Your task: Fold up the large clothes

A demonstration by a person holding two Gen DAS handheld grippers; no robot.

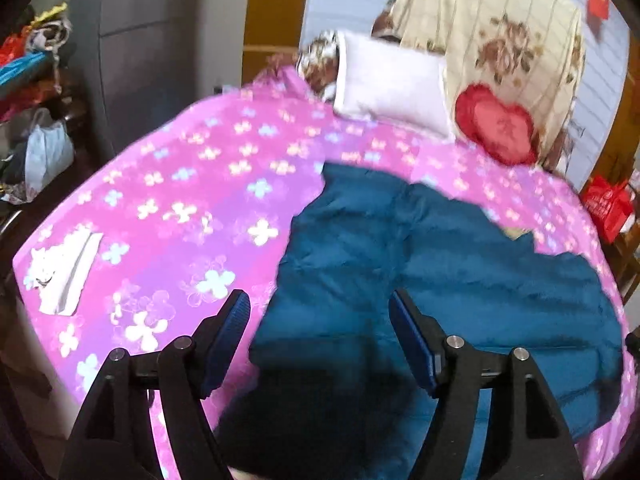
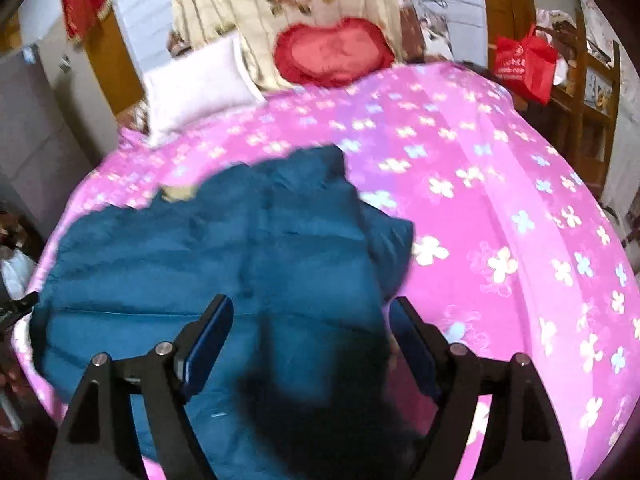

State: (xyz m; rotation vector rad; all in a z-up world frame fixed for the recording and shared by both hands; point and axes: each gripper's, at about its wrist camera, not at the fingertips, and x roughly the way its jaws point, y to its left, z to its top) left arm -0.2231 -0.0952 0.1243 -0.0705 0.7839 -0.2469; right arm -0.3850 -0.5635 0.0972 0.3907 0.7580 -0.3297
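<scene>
A large teal quilted jacket (image 1: pixel 420 264) lies spread on a bed with a pink flowered cover (image 1: pixel 180 184). A dark furry part of the jacket lies at its near end. My left gripper (image 1: pixel 320 312) is open and empty, held above the jacket's near left edge. In the right wrist view the jacket (image 2: pixel 208 256) fills the left half of the pink cover (image 2: pixel 500 200). My right gripper (image 2: pixel 310 316) is open and empty above the jacket's near right side, with the dark furry part (image 2: pixel 320 408) between its jaws below.
A white pillow (image 1: pixel 390 80), a red heart cushion (image 1: pixel 496 124) and a floral quilt (image 1: pixel 500 32) lie at the head of the bed. A white packet (image 1: pixel 64 276) lies on the cover's left edge. A red bag (image 2: pixel 524 64) stands on a wooden shelf at the right.
</scene>
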